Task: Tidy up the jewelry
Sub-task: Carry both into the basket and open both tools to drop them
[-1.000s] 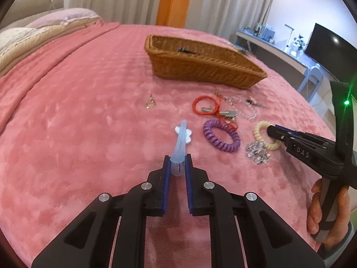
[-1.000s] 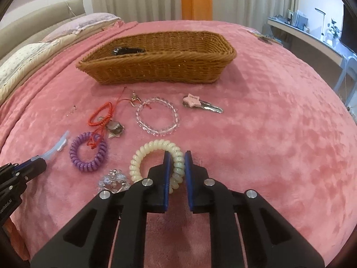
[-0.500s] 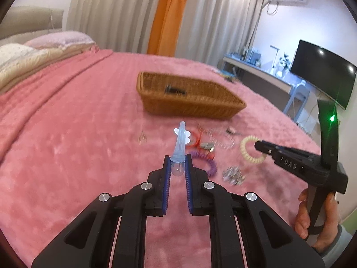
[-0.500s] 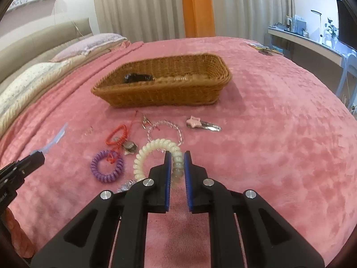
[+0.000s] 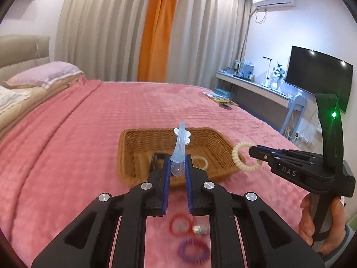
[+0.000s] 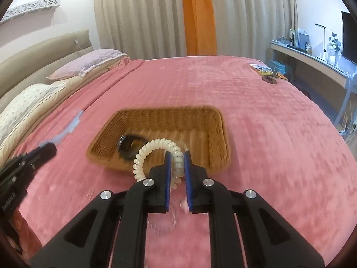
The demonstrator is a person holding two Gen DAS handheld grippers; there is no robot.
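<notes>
Now both grippers have lifted off the pink bedspread toward the far brown wicker basket: left gripper pinching the pale blue hair clip, right gripper pinching the cream spiral bracelet. Dropping both in comes next.

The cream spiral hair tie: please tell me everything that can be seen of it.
The cream spiral hair tie is a glossy, plastic-looking coil ring, pale ivory. The right gripper pinches one side between its blue-padded fingers, so the loop hangs in the air over the near edge of the wicker basket, touching nothing else.
</notes>
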